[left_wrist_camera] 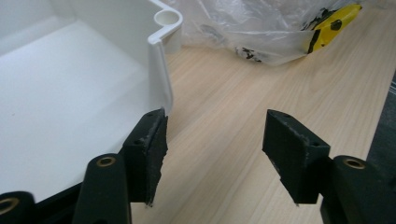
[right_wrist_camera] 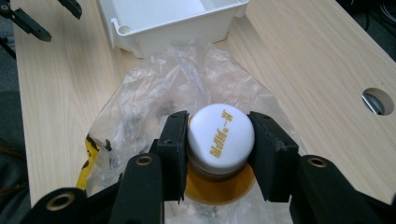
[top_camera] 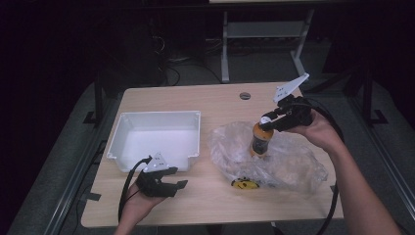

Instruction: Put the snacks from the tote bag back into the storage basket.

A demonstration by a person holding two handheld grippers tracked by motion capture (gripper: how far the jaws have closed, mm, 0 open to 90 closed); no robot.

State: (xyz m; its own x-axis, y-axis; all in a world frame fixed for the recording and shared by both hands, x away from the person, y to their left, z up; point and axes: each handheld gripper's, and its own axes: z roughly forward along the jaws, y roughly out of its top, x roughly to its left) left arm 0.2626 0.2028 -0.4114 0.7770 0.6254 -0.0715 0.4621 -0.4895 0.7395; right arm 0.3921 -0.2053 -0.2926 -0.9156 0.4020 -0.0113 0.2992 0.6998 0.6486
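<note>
- The right gripper (right_wrist_camera: pixel 217 140) is clamped on the white cap (right_wrist_camera: pixel 220 135) of an orange bottle (top_camera: pixel 261 139); in the right gripper view both fingers (right_wrist_camera: pixel 173 140) press flat against the cap's sides, one on each flank.
- The bottle stands upright on the crumpled clear plastic bag (top_camera: pixel 274 156), its long axis vertical, so the grip comes from above and a little from the person's right, with the body hanging below the fingers.
- The bag lies on the tabletop (top_camera: pixel 220 196) right of centre; a yellow-and-black thing (top_camera: pixel 244 184) sits at its near edge, possibly a printed label or a small object inside the film, too blurred to tell.
- The white plastic bin (top_camera: pixel 156 139) stands well to the bottle's left, empty as far as its floor shows, its near right corner just beside the bag.
- The left gripper (left_wrist_camera: pixel 215 140) has its fingers spread with nothing between them; in the left gripper view one finger (left_wrist_camera: pixel 152 144) stands right at the bin's corner wall (left_wrist_camera: pixel 161 79), touching or barely clear.
- The relation that matters, as I judge it: the bin lies leftward from the held bottle, across the bag's edge, and the right hand already has the bottle, so a lift clear of the film and a carry left over the rim looks like its job.
- The left hand is nearer the bin and looks placed to steady it.
</note>
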